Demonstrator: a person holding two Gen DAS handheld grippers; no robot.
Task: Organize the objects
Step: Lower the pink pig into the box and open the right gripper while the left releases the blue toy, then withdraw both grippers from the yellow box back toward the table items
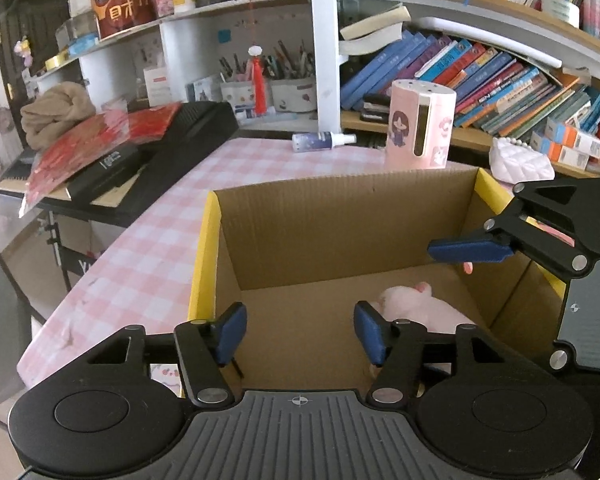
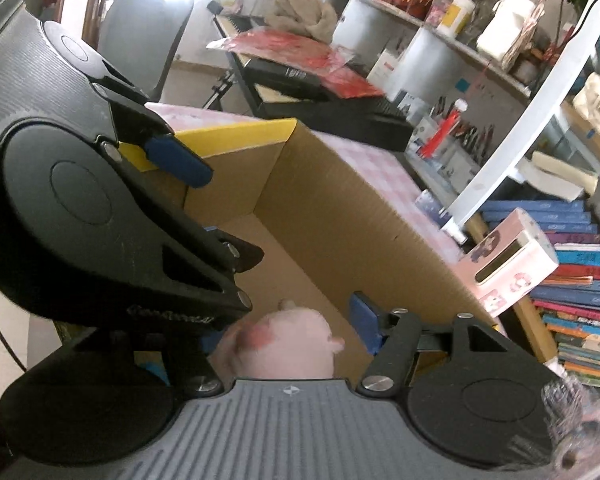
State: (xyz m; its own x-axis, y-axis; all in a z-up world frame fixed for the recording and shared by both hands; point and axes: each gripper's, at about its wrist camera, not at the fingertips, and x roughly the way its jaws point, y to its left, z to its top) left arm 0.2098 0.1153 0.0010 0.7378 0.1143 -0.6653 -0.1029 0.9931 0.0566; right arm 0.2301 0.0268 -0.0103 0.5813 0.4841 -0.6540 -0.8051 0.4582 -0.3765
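An open cardboard box (image 1: 340,216) with yellow flap edges stands on the pink checked table (image 1: 148,248). A pink plush pig (image 1: 416,308) lies on the box floor at the right; it also shows in the right wrist view (image 2: 284,340). My left gripper (image 1: 300,334) is open and empty over the box's near side. My right gripper (image 2: 288,326) is open just above the pig, not closed on it. The right gripper also reaches over the box's right wall in the left wrist view (image 1: 472,250). The box shows in the right wrist view too (image 2: 340,208).
A pink cartoon-print tissue box (image 1: 420,124) and a small spray bottle (image 1: 324,142) stand behind the cardboard box. A black keyboard with red papers (image 1: 112,152) lies at the left. Shelves of books (image 1: 500,80) and pen holders (image 1: 268,88) line the back.
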